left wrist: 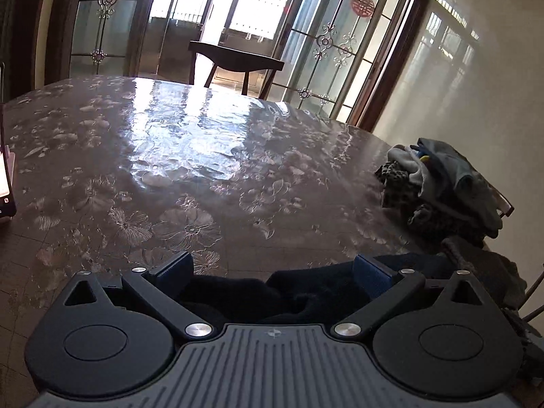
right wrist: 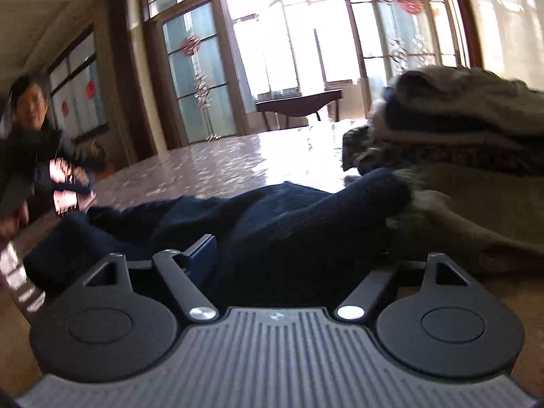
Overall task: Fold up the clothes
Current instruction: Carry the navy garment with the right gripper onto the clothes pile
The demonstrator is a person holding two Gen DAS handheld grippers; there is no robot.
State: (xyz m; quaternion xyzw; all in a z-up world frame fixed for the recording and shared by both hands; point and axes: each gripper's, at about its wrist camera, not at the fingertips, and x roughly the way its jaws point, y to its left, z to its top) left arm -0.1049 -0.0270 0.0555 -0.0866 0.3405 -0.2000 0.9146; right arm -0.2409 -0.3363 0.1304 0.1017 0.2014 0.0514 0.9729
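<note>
A dark navy garment (right wrist: 289, 217) lies crumpled on the floral table at the near edge. In the left wrist view my left gripper (left wrist: 273, 272) is open, its fingers wide apart, with a fold of the navy garment (left wrist: 306, 292) lying between them. In the right wrist view my right gripper (right wrist: 292, 255) is open low over the same garment; its left finger (right wrist: 202, 255) shows and the right one is hidden by cloth. A pile of grey and dark clothes (left wrist: 452, 183) sits at the table's right edge, and it also shows in the right wrist view (right wrist: 459, 125).
The glossy floral table (left wrist: 190, 156) stretches ahead. A dark wooden stool (left wrist: 234, 57) stands beyond it by glass doors. A person (right wrist: 34, 129) in dark clothes sits at the left. A phone-like object (left wrist: 5, 176) stands at the table's left edge.
</note>
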